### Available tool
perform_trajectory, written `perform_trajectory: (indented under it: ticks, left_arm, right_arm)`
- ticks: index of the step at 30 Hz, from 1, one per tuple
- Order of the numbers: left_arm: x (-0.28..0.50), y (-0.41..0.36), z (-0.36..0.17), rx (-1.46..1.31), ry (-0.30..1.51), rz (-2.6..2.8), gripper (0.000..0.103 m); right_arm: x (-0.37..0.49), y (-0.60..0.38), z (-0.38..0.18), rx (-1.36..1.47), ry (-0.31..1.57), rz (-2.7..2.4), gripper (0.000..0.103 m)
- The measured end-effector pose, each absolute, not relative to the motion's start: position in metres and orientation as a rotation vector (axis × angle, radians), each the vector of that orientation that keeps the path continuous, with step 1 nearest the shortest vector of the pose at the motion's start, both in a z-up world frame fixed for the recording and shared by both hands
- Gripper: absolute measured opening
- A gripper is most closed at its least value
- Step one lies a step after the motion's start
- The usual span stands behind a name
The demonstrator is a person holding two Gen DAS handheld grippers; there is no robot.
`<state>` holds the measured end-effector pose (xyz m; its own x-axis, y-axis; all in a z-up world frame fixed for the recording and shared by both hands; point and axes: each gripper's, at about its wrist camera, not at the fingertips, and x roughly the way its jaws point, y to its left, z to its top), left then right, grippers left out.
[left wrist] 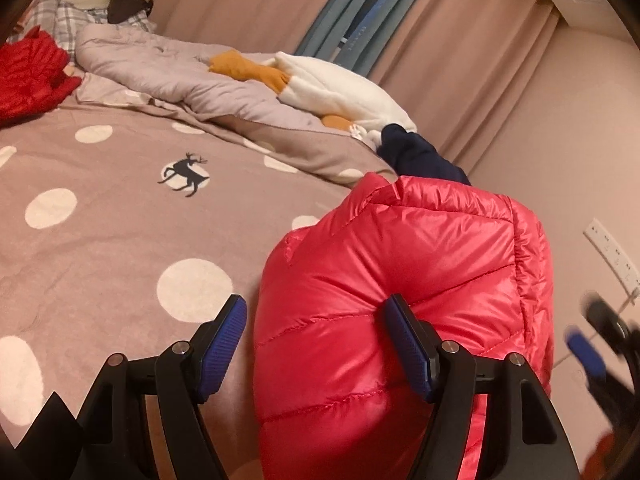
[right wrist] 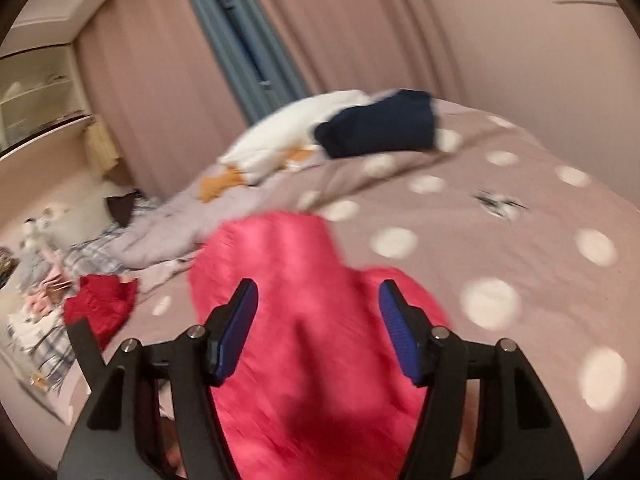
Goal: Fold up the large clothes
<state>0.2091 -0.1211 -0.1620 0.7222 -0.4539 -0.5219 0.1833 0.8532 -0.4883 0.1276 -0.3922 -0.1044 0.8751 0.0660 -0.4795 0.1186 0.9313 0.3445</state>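
Left wrist view: shiny pink-red quilted puffer jacket bunched at the polka-dot bedspread's near right edge. Both left gripper and right gripper gape wide, holding nothing (slippery nylon could slide off).

Puffer jacket: glossy pink-red, stitched in quilted bands.
Bed cover: dusty mauve with cream polka dots; one dot at 10 o'clock holds a dark navy deer.
Quilt: pale lilac.
Plush toy: white with mustard-orange parts.
Folded garment: dark navy.
Second jacket: deep red, at 10 o'clock.
Curtains: pinkish beige.
Pads: blue, ribbed.
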Motion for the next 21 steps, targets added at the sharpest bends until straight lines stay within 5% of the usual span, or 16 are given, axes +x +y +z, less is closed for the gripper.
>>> perform_trajectory:
  ticks: [1,4,7,21]
  left_arm:
    - [0.207,-0.122,-0.163,-0.411,0.673,-0.364,0.070]
    - [0.210,-0.128,-0.168,-0.340,0.673,-0.322,0.071]
    - [0.216,-0.139,-0.181,-0.320,0.716,-0.357,0.076]
    - [0.220,-0.161,-0.208,-0.288,0.687,-0.359,0.077]
  right_arm:
    - [0.142,-0.388,-0.112,0.348,0.528,-0.031,0.044]
    - [0.176,-0.382,-0.162,0.235,0.647,-0.142,0.044]
    - [0.175,-0.416,-0.210,0.431,0.682,-0.176,0.049]
    - [0.177,-0.416,-0.238,0.370,0.724,-0.270,0.051]
